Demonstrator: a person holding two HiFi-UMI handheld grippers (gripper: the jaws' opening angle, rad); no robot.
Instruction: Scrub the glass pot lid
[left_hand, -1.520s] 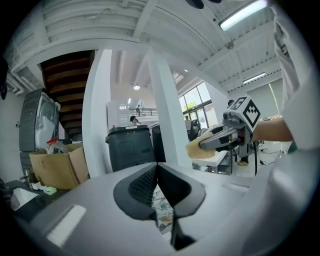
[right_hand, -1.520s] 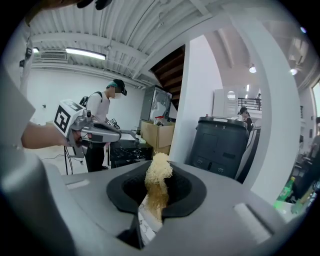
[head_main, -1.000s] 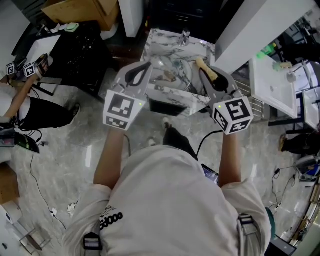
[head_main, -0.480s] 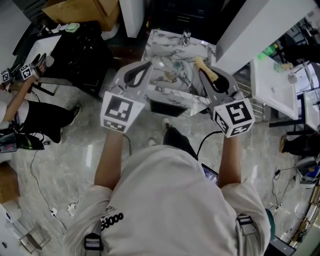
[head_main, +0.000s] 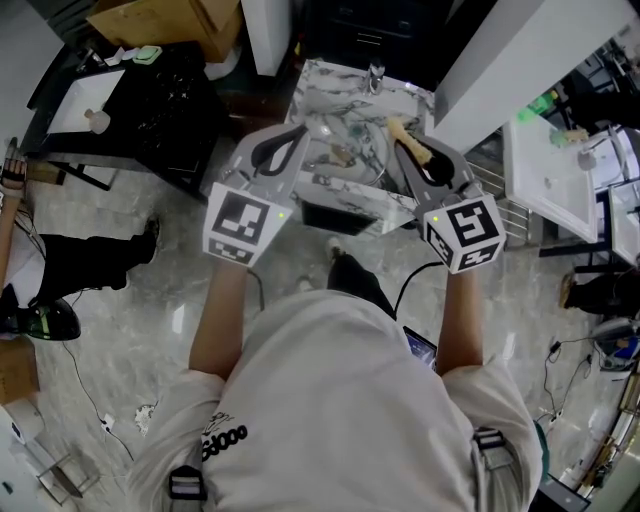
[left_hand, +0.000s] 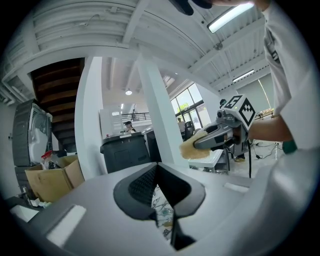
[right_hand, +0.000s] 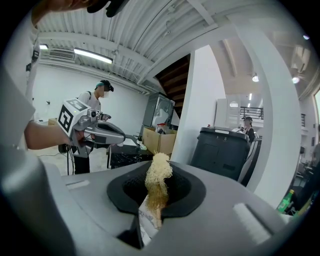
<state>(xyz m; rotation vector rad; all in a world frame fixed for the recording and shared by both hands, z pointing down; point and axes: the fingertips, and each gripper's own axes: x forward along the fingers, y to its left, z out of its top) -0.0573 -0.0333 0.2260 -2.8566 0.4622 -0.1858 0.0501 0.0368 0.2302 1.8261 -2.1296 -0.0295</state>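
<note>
Seen from the head camera, a person in a pale shirt stood at a marble sink (head_main: 330, 75) at 12 o'clock, one gripper in each hand. Only this view showed the glass pot lid (head_main: 345, 150): it lay in the sink basin between the two grippers, a clear disc with the marble visible through it.

The left gripper (head_main: 298, 132) reached in from 10 o'clock, its tip at the lid's left rim. Its own view showed the left gripper (left_hand: 157, 180) with jaws drawn to a thin slit, marble pattern showing through the gap. The glass itself could not be made out there. That view also caught the right gripper (left_hand: 197, 145) at 3 o'clock, side on.

The right gripper (head_main: 400, 137) came in from 2 o'clock. Its own view showed the right gripper (right_hand: 157, 200) with jaws clamped narrow on a tan fibrous scrubber (right_hand: 157, 177), whose tuft stuck up past the pads. The left gripper (right_hand: 131, 137) appeared there at 9 o'clock, and a black bin (right_hand: 220, 147) at 3 o'clock.
</note>
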